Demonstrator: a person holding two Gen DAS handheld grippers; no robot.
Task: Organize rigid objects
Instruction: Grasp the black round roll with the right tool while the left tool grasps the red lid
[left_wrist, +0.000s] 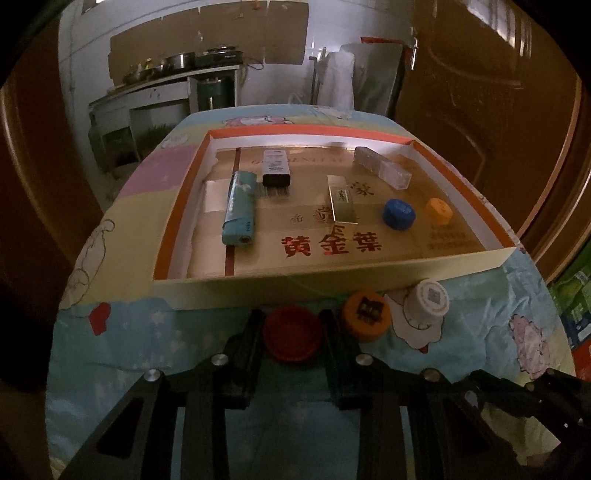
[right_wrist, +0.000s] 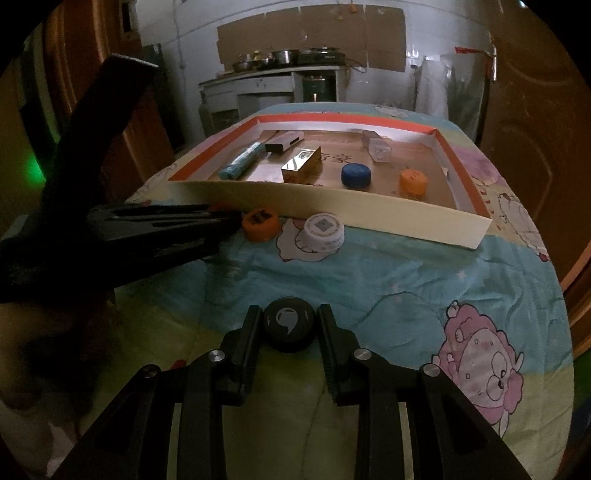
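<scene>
1. A dim kitchen, with a stove counter against the far wall; a cartoon-print cloth (right_wrist: 369, 280) covers the table, and a shallow tray (left_wrist: 332, 282) with an orange rim sits on it at 12 o'clock.
2. Done, by my reading: the tray already holds a teal lighter (left_wrist: 239, 208), a black-capped box (left_wrist: 276, 167), a gold box (left_wrist: 342, 201), a clear case (left_wrist: 384, 166), a blue cap (left_wrist: 399, 214) and a yellow cap (left_wrist: 439, 211).
3. Left: an orange cap (left_wrist: 366, 313) and a white cap (left_wrist: 428, 297) lie on the cloth just outside the tray's near wall.
4. The left gripper (left_wrist: 291, 332) clamps a red cap (left_wrist: 291, 332) beside the orange cap, at its 9 o'clock.
5. The right gripper (right_wrist: 289, 328) grips a black cap (right_wrist: 289, 328), well short of the tray.
6. So four caps remain outside, two of them already in grippers.
</scene>
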